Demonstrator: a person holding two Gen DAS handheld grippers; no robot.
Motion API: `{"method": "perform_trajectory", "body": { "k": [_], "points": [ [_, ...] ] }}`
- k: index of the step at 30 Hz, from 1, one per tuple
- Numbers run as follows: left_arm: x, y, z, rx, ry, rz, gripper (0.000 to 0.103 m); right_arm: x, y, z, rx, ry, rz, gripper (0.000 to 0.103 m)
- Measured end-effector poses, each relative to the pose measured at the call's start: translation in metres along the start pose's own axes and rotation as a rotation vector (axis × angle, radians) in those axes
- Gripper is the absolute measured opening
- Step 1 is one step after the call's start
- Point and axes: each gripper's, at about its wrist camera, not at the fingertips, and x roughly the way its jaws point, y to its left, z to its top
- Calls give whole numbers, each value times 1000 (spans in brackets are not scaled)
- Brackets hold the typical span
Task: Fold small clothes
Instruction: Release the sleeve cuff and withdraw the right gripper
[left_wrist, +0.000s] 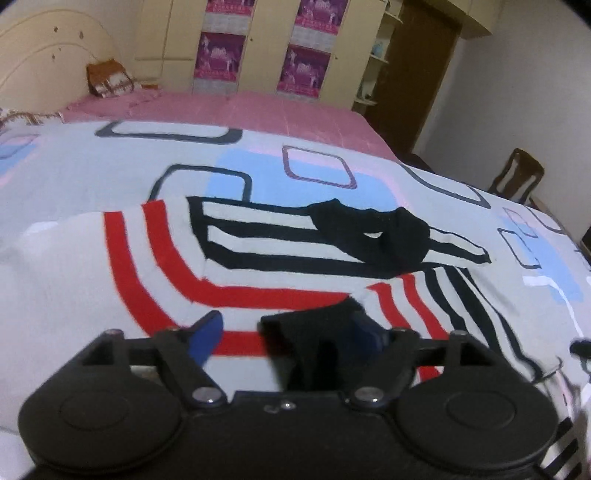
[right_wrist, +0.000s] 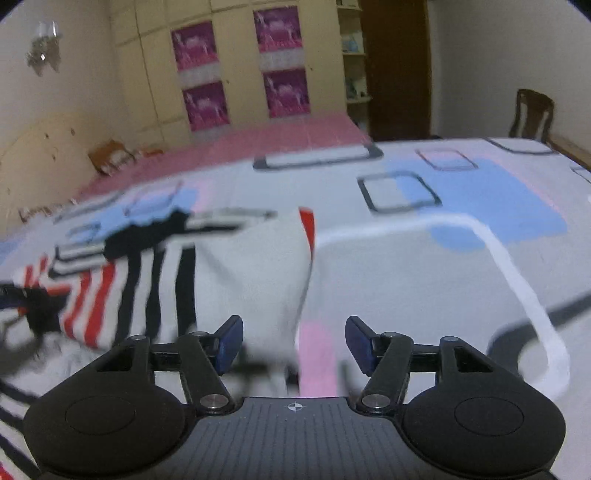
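Note:
A small white garment with red and black stripes (left_wrist: 258, 266) lies on the bed, partly folded, its black collar (left_wrist: 373, 232) toward the far side. My left gripper (left_wrist: 288, 332) hangs low over its near edge with jaws wide apart; a black cuff (left_wrist: 306, 332) lies between the blue pads, leaning on the right pad, not pinched. In the right wrist view the same garment (right_wrist: 221, 273) lies left of centre, blurred. My right gripper (right_wrist: 293, 343) is open and empty over the garment's right edge.
The bed has a white sheet with blue and pink blocks (left_wrist: 258, 177) and a pink cover (left_wrist: 229, 110) farther back. A cream headboard (left_wrist: 44, 62) stands left, a postered wardrobe (left_wrist: 258, 48) behind. A wooden chair (right_wrist: 532, 114) and a dark door (right_wrist: 395, 66) are at the right.

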Motion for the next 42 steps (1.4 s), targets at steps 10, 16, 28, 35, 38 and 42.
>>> {"method": "perform_trajectory", "body": {
  "k": [10, 16, 28, 35, 38, 42],
  "points": [
    [31, 2, 4, -76, 37, -53, 14, 120, -46, 74, 206, 63, 111, 41],
    [15, 2, -6, -101, -78, -22, 10, 148, -63, 78, 235, 119, 218, 7],
    [-10, -21, -1, -79, -161, 139, 37, 114, -40, 74, 44, 4, 80, 47],
    [44, -131, 19, 122, -64, -54, 38, 123, 42, 58, -250, 80, 234, 23],
    [66, -142, 15, 171, -19, -19, 40, 132, 44, 58, -295, 97, 232, 23],
    [66, -101, 9, 116, -26, 84, 40, 153, -9, 70, -169, 102, 26, 23]
  ]
}}
